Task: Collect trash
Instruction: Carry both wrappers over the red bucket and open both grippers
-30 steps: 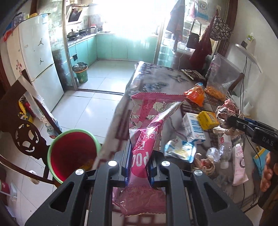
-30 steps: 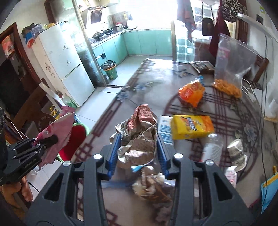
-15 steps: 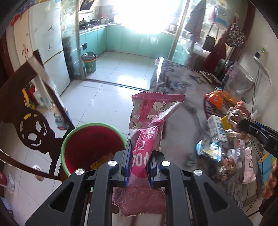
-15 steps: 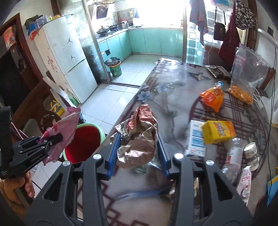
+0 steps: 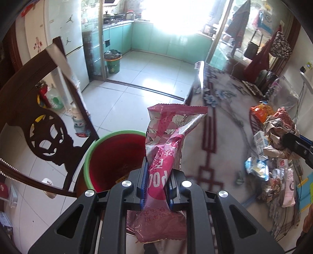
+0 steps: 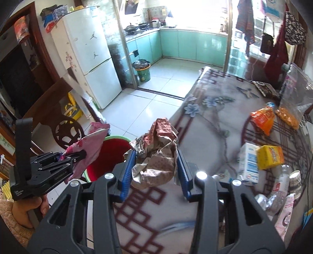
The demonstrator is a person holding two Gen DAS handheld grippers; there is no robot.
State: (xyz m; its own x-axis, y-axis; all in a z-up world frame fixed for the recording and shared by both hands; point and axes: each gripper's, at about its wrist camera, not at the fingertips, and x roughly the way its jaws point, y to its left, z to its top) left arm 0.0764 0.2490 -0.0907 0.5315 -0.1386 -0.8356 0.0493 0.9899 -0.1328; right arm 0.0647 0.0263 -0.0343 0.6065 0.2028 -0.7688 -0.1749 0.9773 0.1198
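Now left tool (image 5: 156,175) pinching pink wrapper (image 5: 168,148) above red bin (image 5: 115,156), right tool (image 6: 155,168) clamping crumpled paper (image 6: 156,156)

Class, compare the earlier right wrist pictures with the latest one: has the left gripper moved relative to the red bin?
Yes. The left gripper, shut on the pink wrapper, has drawn closer to the red bin; the wrapper now overlaps the bin's green rim.

Floor (image 5: 148,78): pale glossy tiles, running into the kitchen.
Kitchen cabinets (image 6: 195,46): teal, along the far walls.
Window (image 5: 176,17): blown-out daylight above the counter.
Fridge (image 6: 92,58): white, two-door, left of the doorway.
Chair (image 5: 39,121): dark carved wood.
Table (image 6: 211,117): floral patterned cloth.
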